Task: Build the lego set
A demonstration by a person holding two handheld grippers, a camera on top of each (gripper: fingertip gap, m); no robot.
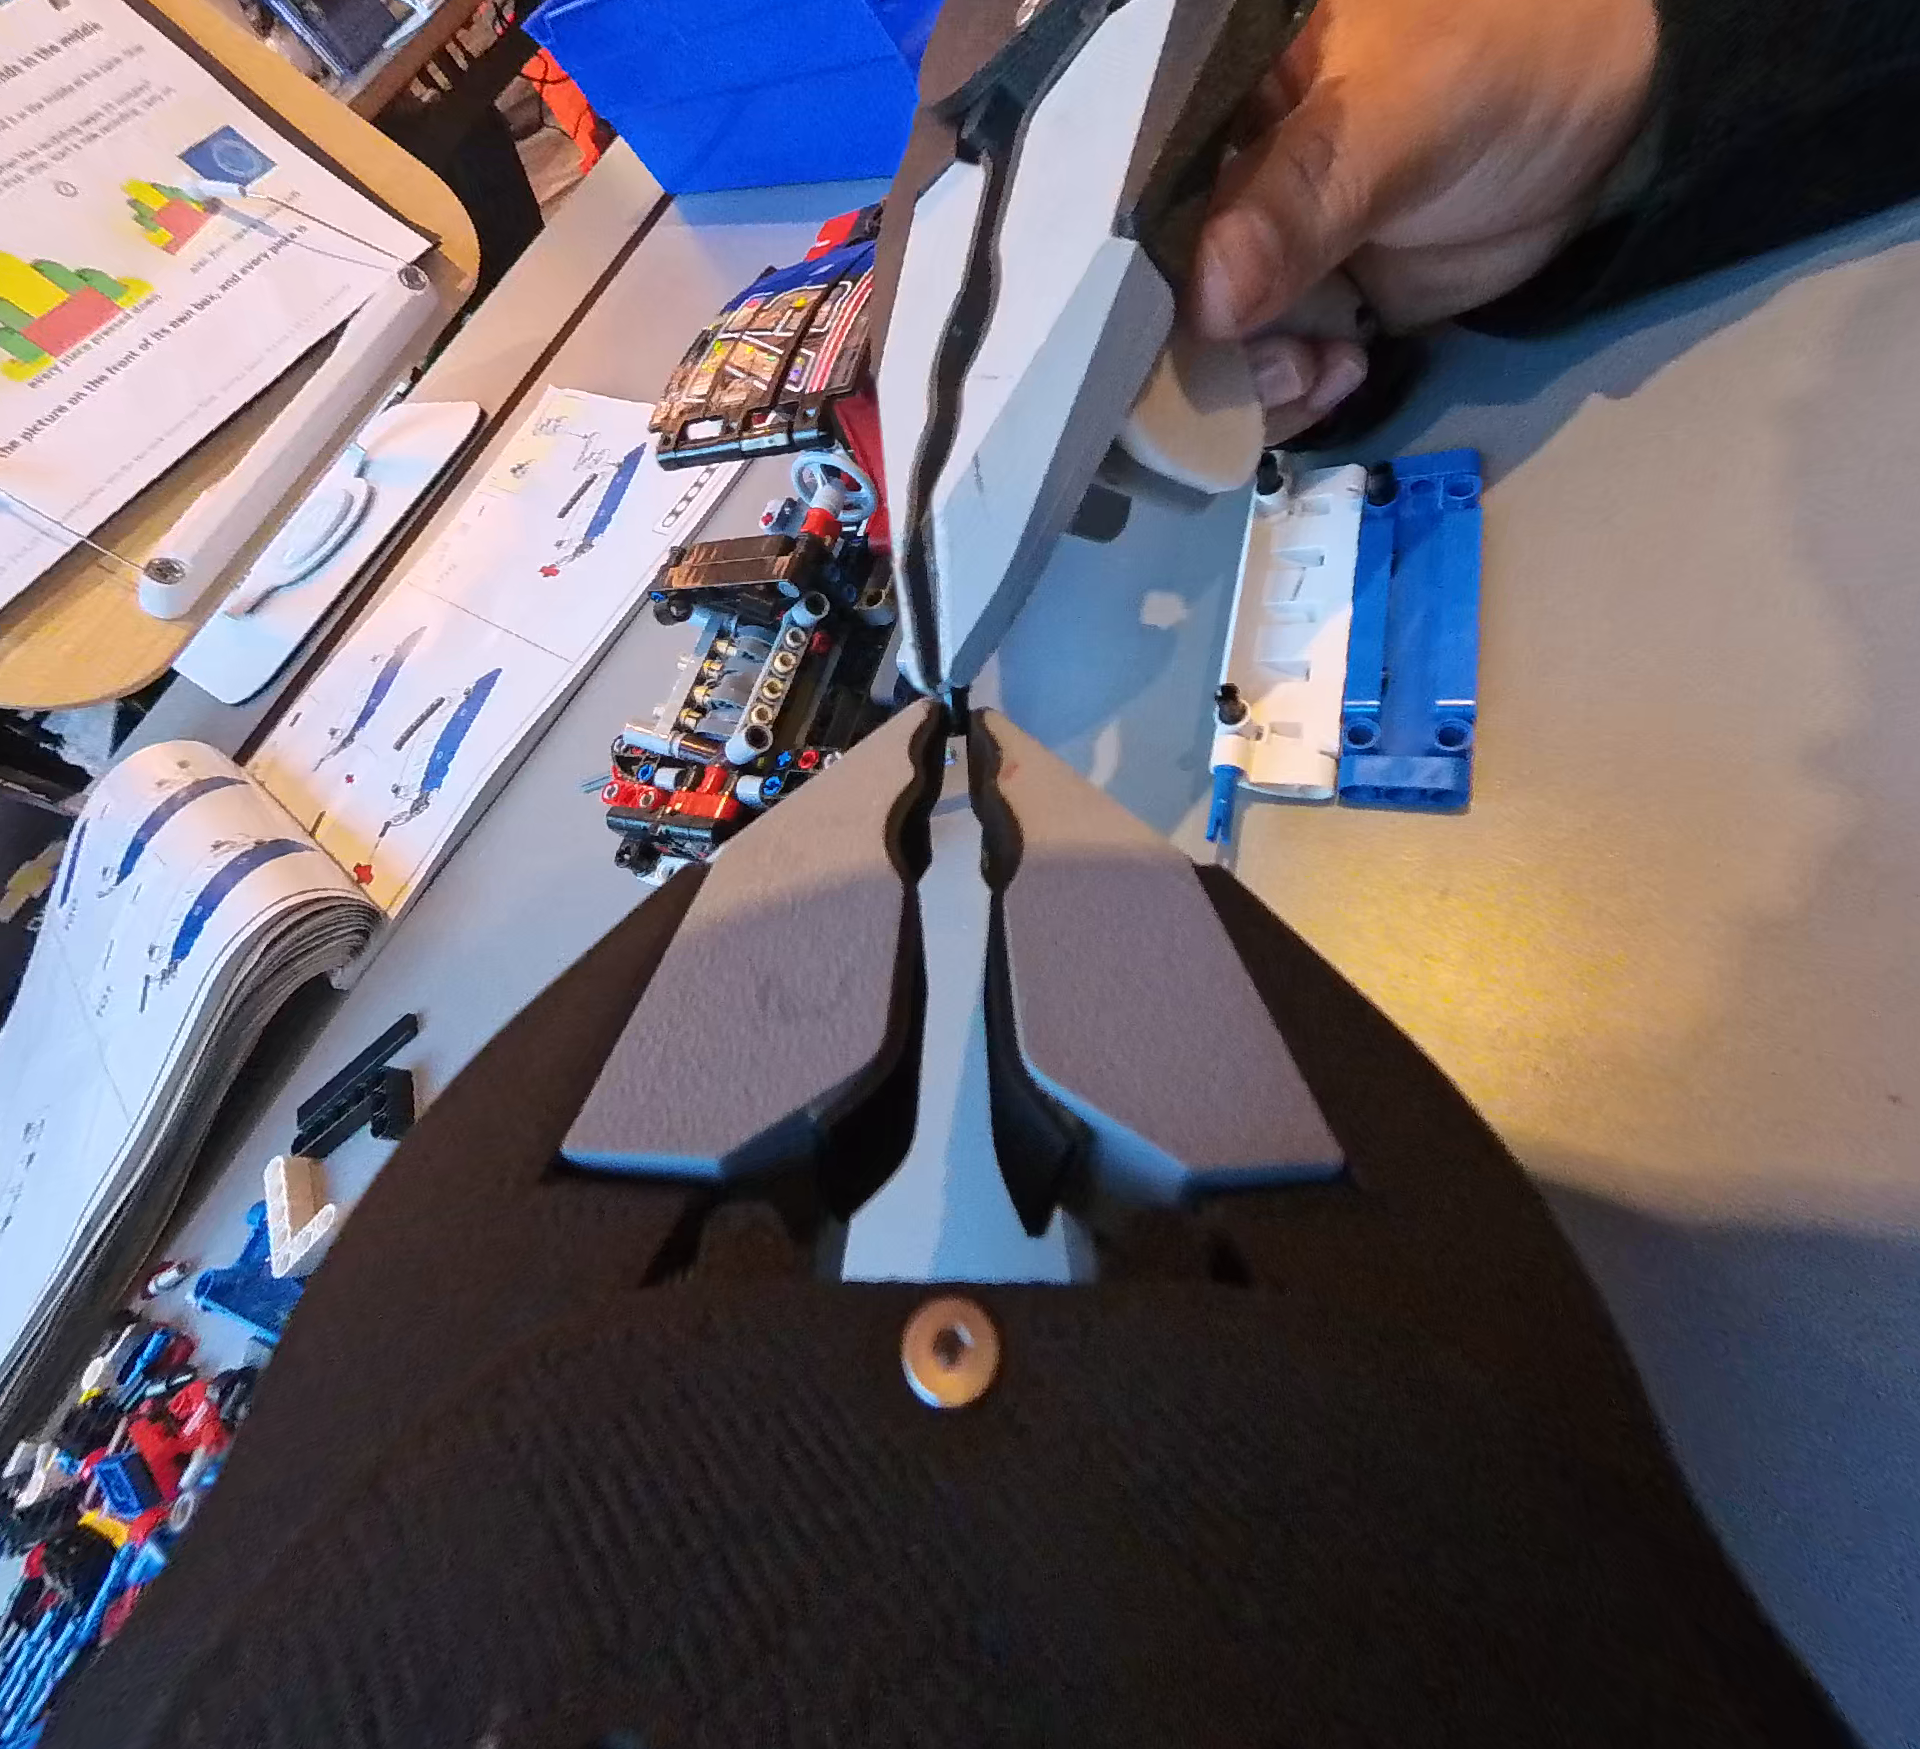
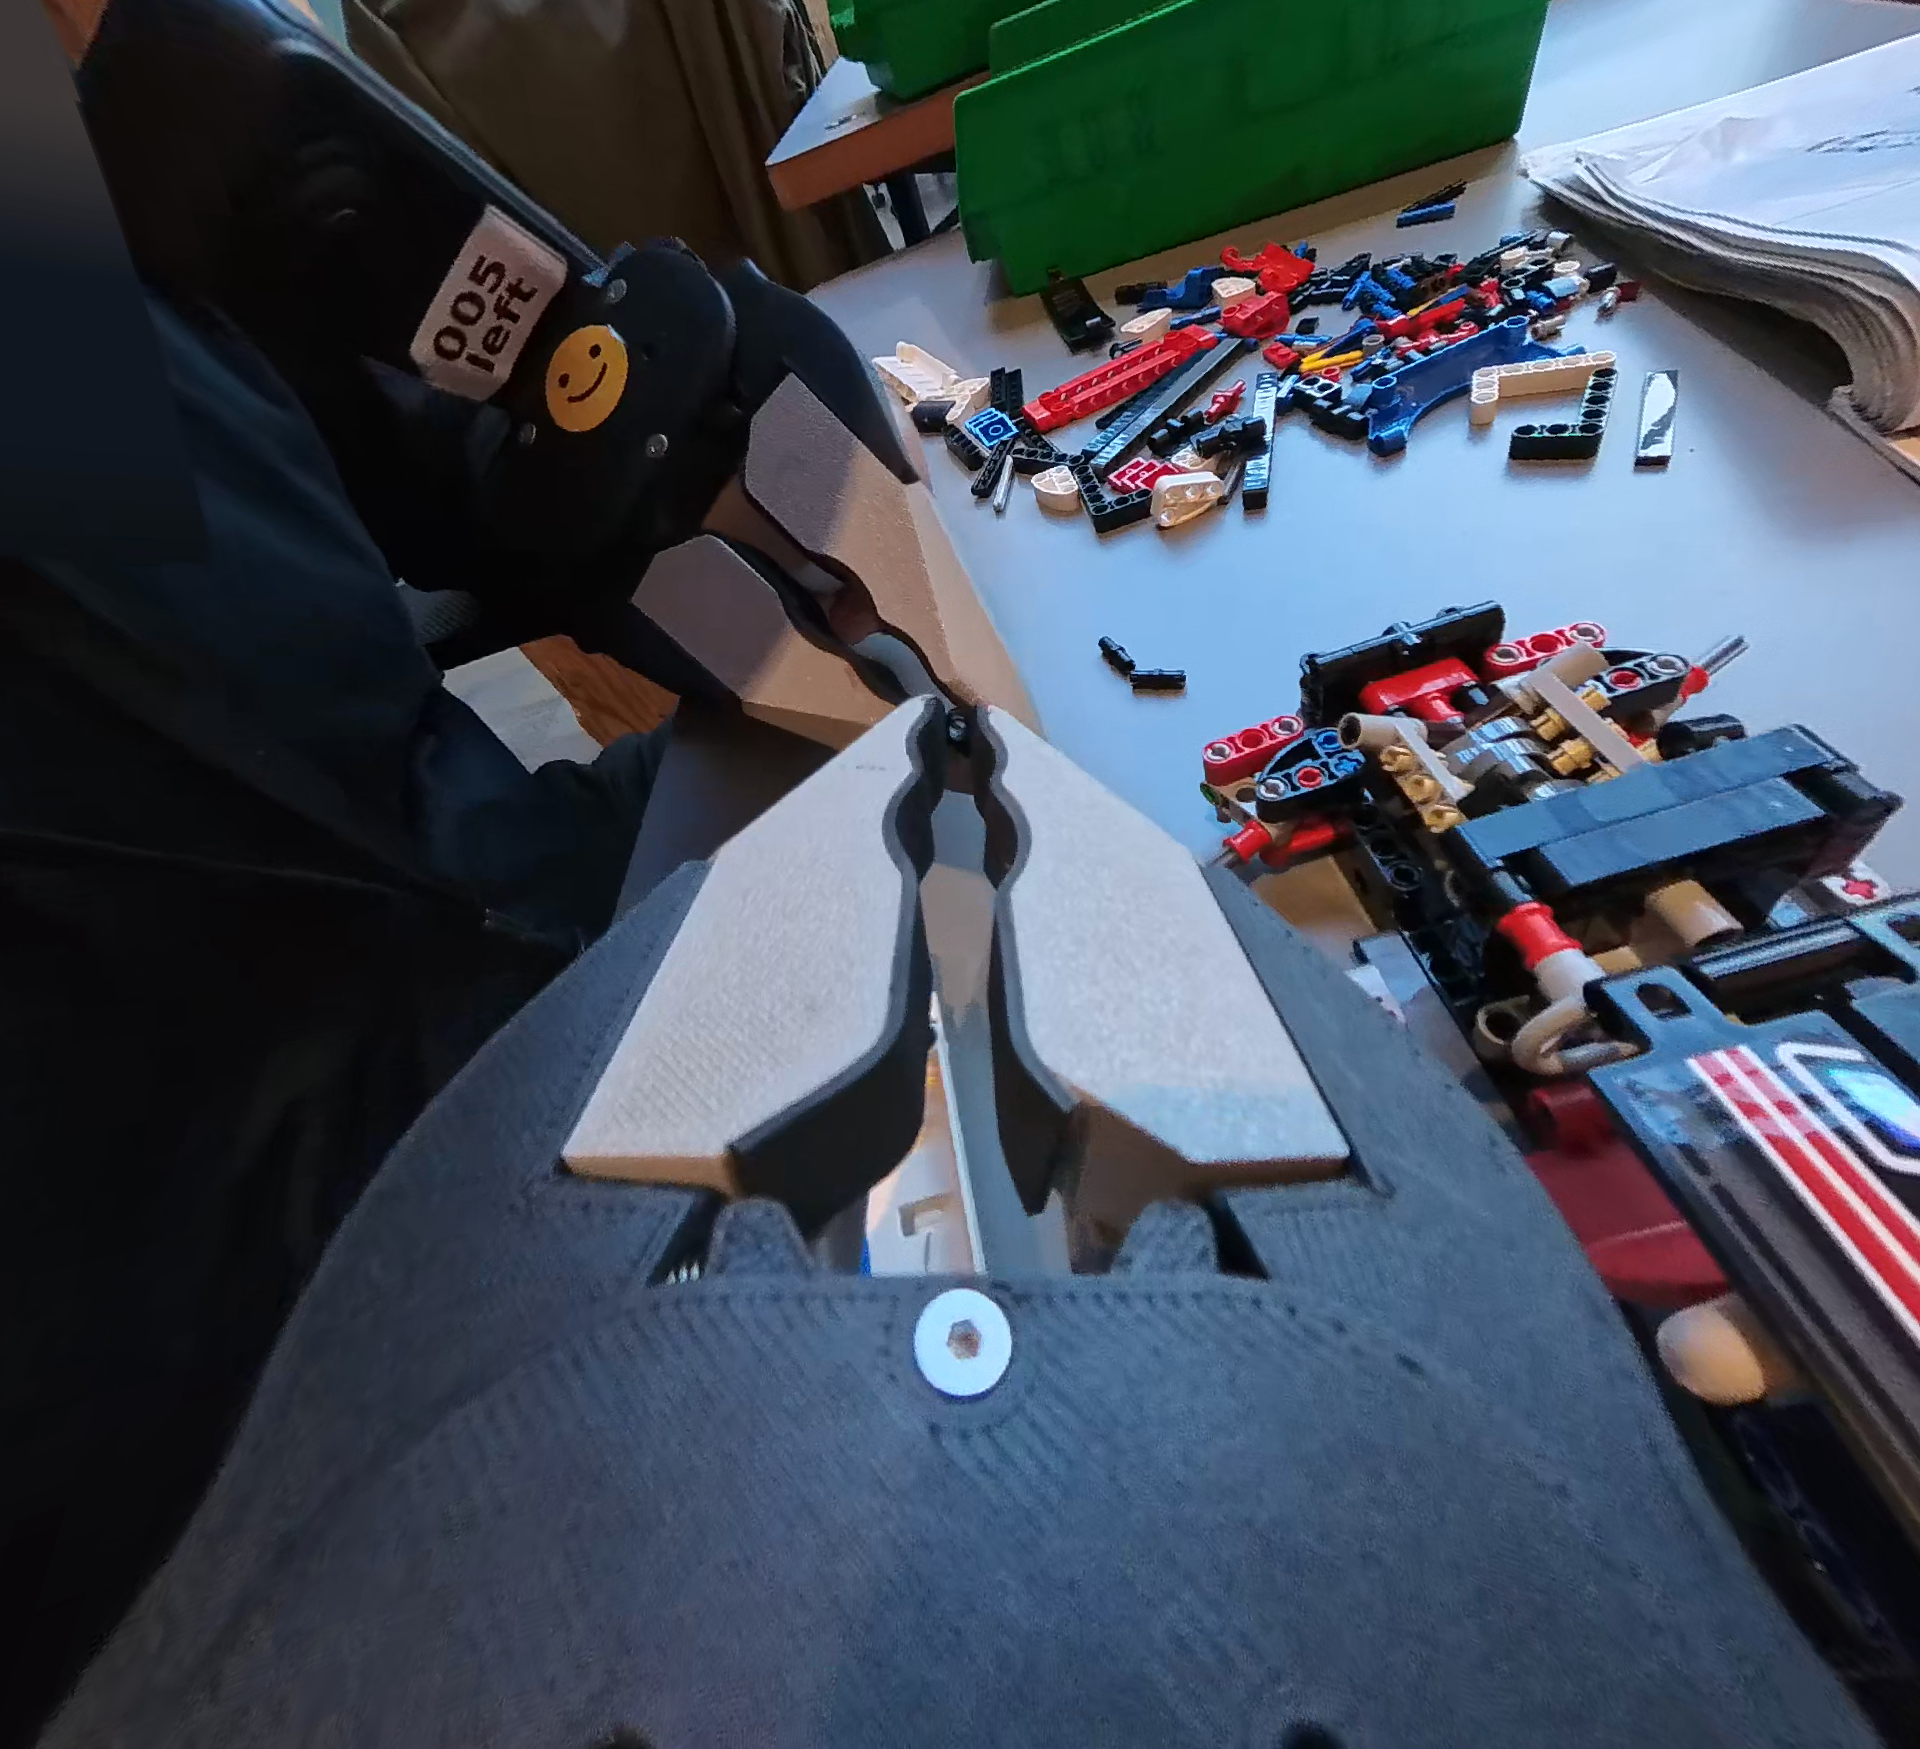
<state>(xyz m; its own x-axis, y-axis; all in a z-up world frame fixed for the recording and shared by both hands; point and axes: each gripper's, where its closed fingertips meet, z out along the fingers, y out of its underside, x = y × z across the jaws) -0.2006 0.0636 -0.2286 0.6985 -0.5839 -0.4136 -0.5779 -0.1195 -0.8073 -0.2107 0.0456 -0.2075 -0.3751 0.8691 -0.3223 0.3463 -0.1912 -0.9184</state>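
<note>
Slippage is your main risk: both grippers meet tip to tip over the grey table, pinching one tiny black peg-like piece. Your left gripper is nearly shut on it, and your right gripper is closed on the same piece. If either lets go unevenly, the piece could drop and roll off the near edge. The half-built black, red and blue lego car lies just left of the tips; the white and blue panel assembly lies to the right.
</note>
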